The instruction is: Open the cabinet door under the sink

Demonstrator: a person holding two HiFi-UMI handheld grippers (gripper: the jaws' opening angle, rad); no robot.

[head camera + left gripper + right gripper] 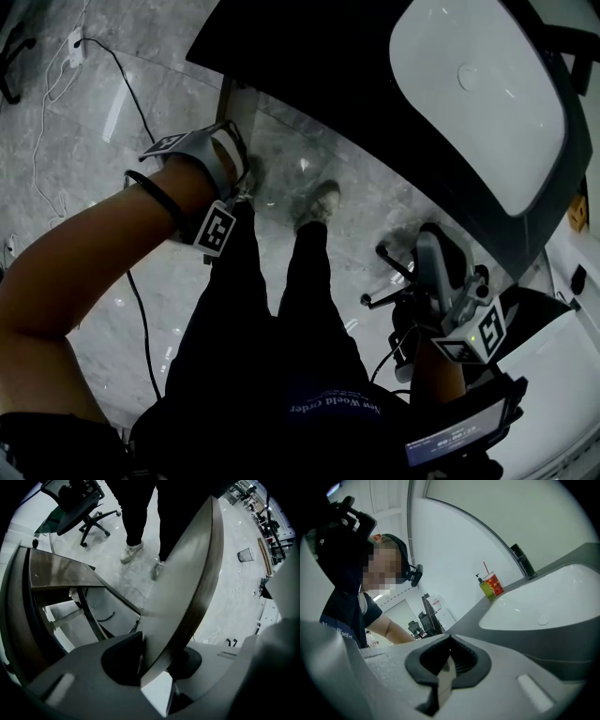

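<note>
The cabinet door [183, 573] under the sink stands swung open, a pale panel with a dark edge. My left gripper [157, 667] is shut on its edge, the panel wedged between both pads. In the head view the left gripper [242, 180] points down beside the door's top edge [230, 103], just below the dark countertop [309, 47]. The open cabinet interior [70, 616] shows a pipe and dark framing. My right gripper [433, 236] hangs by the white sink [478, 94], shut with nothing in it [447, 667].
An office chair [79, 508] stands behind the person's legs; its base [389, 281] lies near my right gripper. Cables [56, 75] trail over the marble floor. A faucet [522, 559], a red cup [493, 584] and a green bottle [485, 588] stand behind the sink.
</note>
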